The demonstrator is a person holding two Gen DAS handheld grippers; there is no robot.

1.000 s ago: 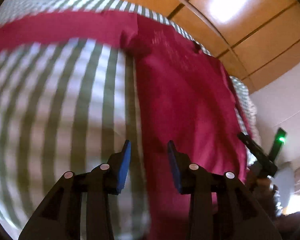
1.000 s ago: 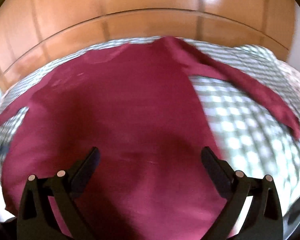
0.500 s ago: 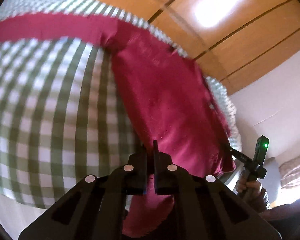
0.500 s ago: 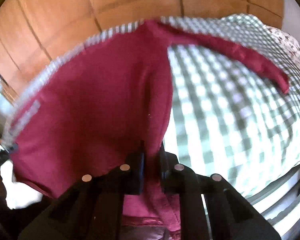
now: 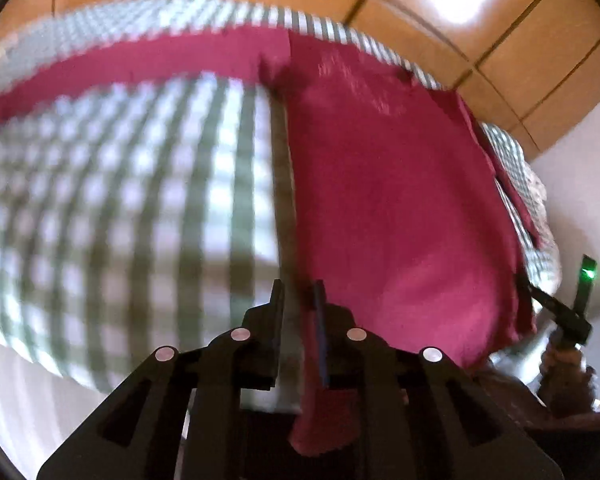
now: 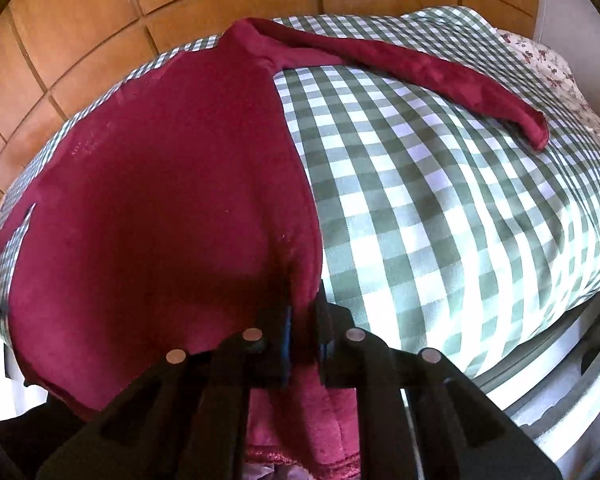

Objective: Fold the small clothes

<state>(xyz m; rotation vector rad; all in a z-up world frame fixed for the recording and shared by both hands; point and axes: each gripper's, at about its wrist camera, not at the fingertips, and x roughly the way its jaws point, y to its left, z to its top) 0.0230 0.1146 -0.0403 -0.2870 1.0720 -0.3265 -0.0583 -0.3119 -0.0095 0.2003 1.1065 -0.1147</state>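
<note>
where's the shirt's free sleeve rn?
Right wrist view, upper right: the sleeve lies stretched across the checked bedspread, its cuff near the floral pillow.

We were in a bedroom at home: a bed [image 6: 440, 240] covered with a green-and-white checked spread filled most of both views, a flowered pillow [image 6: 556, 68] lay at its far corner, panelled wooden wardrobe doors [image 6: 100, 32] stood just behind it, beside a plain white wall [image 5: 580, 184].
</note>
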